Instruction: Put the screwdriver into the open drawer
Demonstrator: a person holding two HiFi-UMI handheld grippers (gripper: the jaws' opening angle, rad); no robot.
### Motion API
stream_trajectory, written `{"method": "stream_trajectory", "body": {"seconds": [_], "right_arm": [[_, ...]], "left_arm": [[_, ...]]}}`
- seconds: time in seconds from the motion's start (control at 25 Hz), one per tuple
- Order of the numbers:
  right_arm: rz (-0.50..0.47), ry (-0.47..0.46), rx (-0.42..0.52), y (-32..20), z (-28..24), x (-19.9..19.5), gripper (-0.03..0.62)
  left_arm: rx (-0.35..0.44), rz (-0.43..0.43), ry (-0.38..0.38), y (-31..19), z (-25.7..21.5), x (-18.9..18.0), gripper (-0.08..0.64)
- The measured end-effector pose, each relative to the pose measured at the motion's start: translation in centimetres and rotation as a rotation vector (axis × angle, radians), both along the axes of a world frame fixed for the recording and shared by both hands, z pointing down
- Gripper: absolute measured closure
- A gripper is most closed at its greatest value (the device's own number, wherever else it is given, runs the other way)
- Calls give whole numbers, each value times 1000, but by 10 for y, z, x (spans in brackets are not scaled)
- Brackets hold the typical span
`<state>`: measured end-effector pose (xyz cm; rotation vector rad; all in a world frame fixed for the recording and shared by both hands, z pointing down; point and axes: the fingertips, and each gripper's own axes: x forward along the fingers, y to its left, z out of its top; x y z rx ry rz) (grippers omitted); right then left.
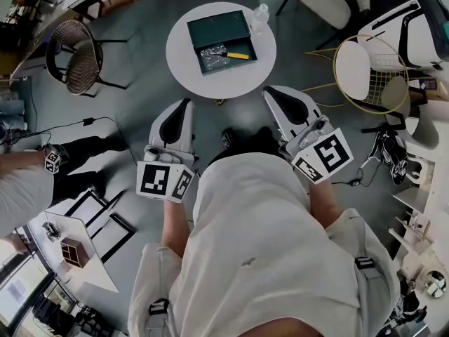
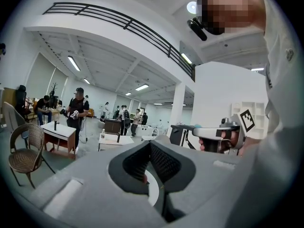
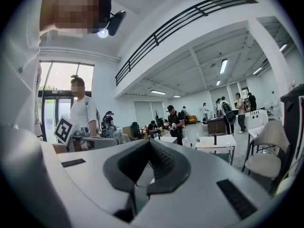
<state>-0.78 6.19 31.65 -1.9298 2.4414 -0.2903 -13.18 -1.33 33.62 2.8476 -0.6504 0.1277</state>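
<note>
A round white table (image 1: 231, 76) stands ahead of me on the grey floor. On it sits a dark green open box-like drawer (image 1: 214, 30), and a yellow-handled screwdriver (image 1: 237, 55) lies in its lower tray beside some silvery bits. My left gripper (image 1: 186, 104) and right gripper (image 1: 269, 93) are held close to my body, short of the table and well apart from the drawer. Both point up and outward into the room. Seen in their own views, the left gripper (image 2: 151, 145) and right gripper (image 3: 151, 143) have jaws together with nothing between them.
A clear bottle (image 1: 259, 16) stands at the table's far right edge. A wicker chair (image 1: 77, 58) is at the left and a white wire chair (image 1: 365, 69) at the right. Another person (image 1: 28, 181) with a gripper stands at my left, by cables on the floor.
</note>
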Motion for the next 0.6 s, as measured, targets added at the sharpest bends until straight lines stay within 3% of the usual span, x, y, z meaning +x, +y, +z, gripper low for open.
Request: {"method": "stream_trajectory", "body": {"seconds": [0.6], "right_arm": [[2,8,-25,13,12,5,588]], "left_arm": [[-16,-3,2,14,7,3,549]]}}
